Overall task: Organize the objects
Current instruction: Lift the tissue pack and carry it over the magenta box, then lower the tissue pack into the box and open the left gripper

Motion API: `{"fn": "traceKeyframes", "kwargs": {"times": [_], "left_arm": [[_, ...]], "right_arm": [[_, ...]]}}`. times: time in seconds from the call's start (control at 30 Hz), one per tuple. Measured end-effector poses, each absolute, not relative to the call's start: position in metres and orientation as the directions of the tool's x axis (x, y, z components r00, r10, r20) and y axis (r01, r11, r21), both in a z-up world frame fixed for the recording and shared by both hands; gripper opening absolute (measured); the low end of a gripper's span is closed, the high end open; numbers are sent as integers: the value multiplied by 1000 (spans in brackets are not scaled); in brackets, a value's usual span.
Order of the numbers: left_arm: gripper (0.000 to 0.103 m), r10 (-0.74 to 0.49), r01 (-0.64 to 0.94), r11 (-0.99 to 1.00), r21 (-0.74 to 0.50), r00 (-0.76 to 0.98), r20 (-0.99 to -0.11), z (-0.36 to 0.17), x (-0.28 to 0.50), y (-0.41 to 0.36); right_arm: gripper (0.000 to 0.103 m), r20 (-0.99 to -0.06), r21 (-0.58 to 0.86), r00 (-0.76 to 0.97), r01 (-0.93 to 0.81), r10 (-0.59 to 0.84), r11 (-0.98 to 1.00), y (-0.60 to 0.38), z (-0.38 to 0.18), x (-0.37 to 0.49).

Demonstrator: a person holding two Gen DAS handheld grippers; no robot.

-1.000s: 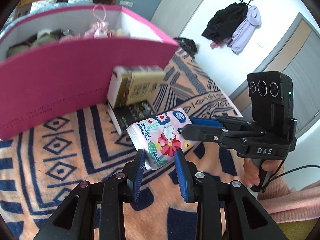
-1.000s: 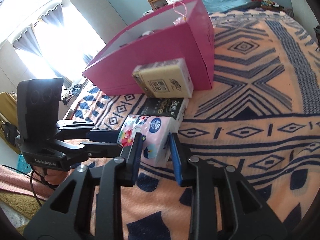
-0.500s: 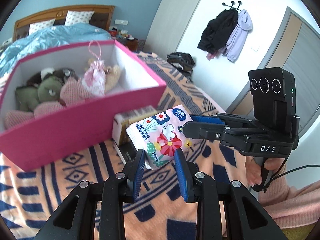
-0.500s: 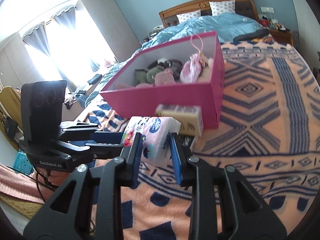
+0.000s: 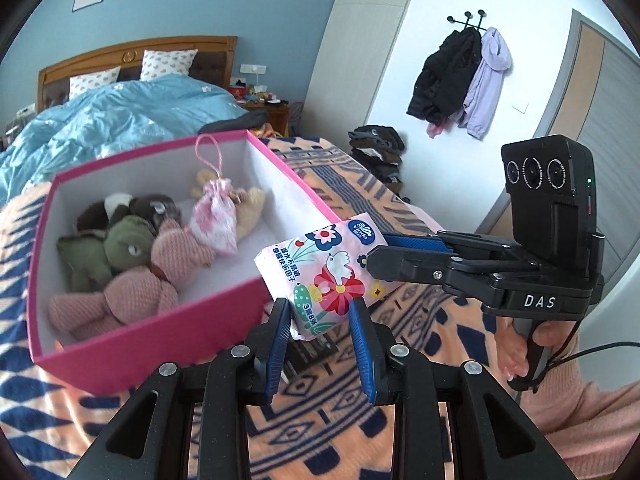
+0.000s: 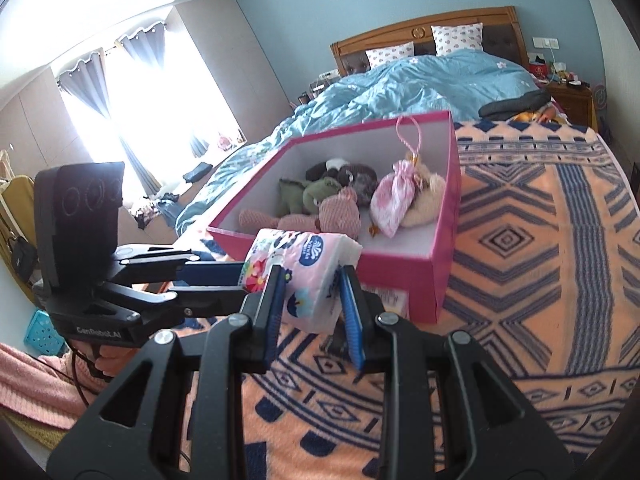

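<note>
Both the left gripper point(image 5: 320, 312) and right gripper point(image 6: 310, 284) clamp one pink floral tissue pack point(image 5: 324, 276), now raised beside the open pink cardboard box point(image 5: 160, 328); only the right wrist view shows the window point(image 6: 132, 92).

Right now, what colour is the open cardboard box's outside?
Bright pink outside, white inside; clearest in the left wrist view.

Tissue pack point(image 5: 328, 276): glossy printed plastic film. Pink box point(image 5: 160, 332): matt cardboard, white smooth inside. Toys point(image 5: 132, 280) in box: knitted, plush cloth. Blanket point(image 6: 540, 264): fuzzy woven cloth. Tongs point(image 5: 322, 344): matt black plastic, ribbed blue pads point(image 5: 280, 344). Headboard point(image 6: 420, 28), upper right: polished wood.
</note>
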State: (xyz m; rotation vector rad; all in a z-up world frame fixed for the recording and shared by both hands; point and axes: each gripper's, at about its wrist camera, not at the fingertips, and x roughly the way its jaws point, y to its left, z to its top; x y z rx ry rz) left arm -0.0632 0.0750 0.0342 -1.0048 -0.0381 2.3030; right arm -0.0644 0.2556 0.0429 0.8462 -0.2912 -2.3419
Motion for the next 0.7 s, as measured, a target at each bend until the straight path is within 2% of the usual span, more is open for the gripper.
{"fn": "traceKeyframes", "kwargs": {"times": [0.37, 0.7], "left_arm": [[29, 533, -508, -824, -253, -543, -649, 49, -101, 77], [29, 511, -492, -835, -248, -522, -683, 40, -127, 82]], "right_arm": [[31, -489, 398, -616, 473, -617, -787, 260, 58, -103], [32, -527, 394, -610, 441, -592, -806, 263, 50, -128]]}}
